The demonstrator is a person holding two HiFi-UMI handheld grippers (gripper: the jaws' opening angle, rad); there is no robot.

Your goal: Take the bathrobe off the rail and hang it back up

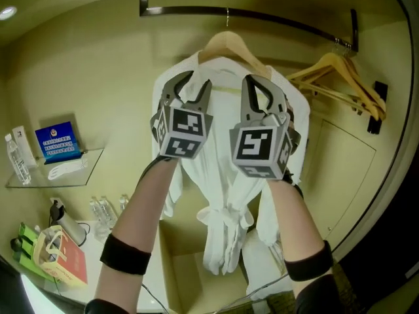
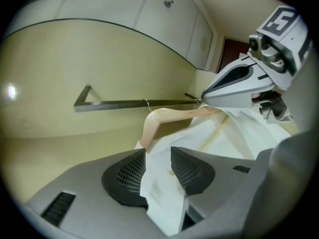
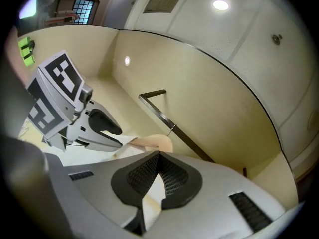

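1. The white bathrobe point(image 1: 222, 195) hangs at the centre of the head view on a wooden hanger point(image 1: 226, 44). The hanger's hook meets the dark rail point(image 1: 275, 17) at 12 o'clock.
2. Our left gripper point(image 1: 194, 82) is at the robe's shoulder, about 11 o'clock from the centre. In the left gripper view its pads stand somewhat apart, and a thick fold of white cloth fills the gap, pinched from both sides.
3. Our right gripper point(image 1: 260, 84) is at the other shoulder, about 1 o'clock. Its jaws are clamped tight on a thin fold of the same robe.
4. The two grippers sit side by side, near each other but apart.
5. Spare hangers point(image 1: 340, 77) hang on the rail at 2 o'clock.
6. A glass shelf point(image 1: 39, 178) at 9 o'clock carries a blue card point(image 1: 57, 139), with water bottles point(image 1: 105, 211) at 8 o'clock.
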